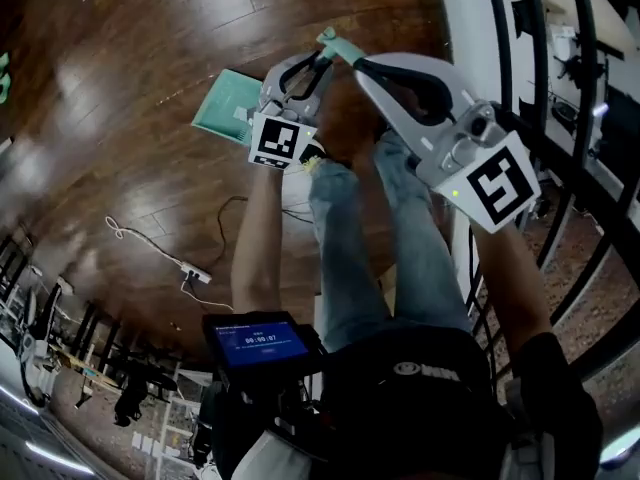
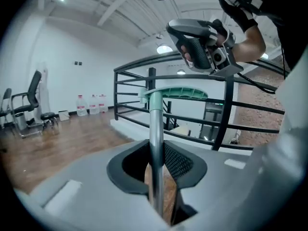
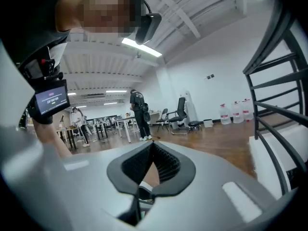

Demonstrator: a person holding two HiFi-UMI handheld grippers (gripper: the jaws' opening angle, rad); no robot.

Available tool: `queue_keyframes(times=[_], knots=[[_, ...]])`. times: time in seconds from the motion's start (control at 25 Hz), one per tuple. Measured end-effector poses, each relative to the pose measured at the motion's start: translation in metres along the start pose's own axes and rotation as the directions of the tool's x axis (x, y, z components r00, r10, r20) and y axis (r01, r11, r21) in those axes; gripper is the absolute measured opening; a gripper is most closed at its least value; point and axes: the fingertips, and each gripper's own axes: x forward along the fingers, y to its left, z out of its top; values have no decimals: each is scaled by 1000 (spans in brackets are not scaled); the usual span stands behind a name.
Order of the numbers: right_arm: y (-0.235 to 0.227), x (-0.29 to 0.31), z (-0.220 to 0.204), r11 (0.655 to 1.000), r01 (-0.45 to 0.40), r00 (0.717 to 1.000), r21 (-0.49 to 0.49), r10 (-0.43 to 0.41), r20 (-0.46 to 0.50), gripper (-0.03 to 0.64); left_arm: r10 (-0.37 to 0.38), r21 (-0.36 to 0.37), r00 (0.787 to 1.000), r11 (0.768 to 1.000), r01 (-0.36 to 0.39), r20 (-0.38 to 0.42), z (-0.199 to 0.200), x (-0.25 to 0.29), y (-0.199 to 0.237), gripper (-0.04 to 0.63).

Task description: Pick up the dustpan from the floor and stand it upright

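The dustpan hangs off the wooden floor, its teal pan (image 1: 225, 106) low at the left and its teal hand grip (image 1: 338, 46) up at the top. My left gripper (image 1: 303, 74) is shut on the dustpan's metal pole (image 2: 155, 129), which runs upright between the jaws to the teal grip (image 2: 175, 93). My right gripper (image 1: 360, 66) hovers just beside and above that grip, apart from it. In the right gripper view its jaws (image 3: 151, 147) meet at the tips with nothing between them.
A black railing (image 1: 560, 118) runs close on the right, seen also as the railing (image 2: 192, 76) ahead. A white cable with a power strip (image 1: 185, 268) lies on the floor. The person's legs in jeans (image 1: 380, 248) stand below the grippers. Water bottles (image 2: 91, 105) line the far wall.
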Motion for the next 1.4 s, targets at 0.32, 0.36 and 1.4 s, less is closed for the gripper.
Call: queue_keyframes(times=[0.32,0.36,1.4], knots=[[104,43,-22,997,-73,997,22,74,-17,3,100,-48,988,994,-95,119,-2,-125,4,106],[115,48,-25,996,-92,995,17,92,-26,3,131,-57,983,991,-124,132,-2,-138,5,106],[218,66,-24,963,-268,962,-38,265,-73,3,332,-165,943,930,-327,1,-71,-249,-43,103]])
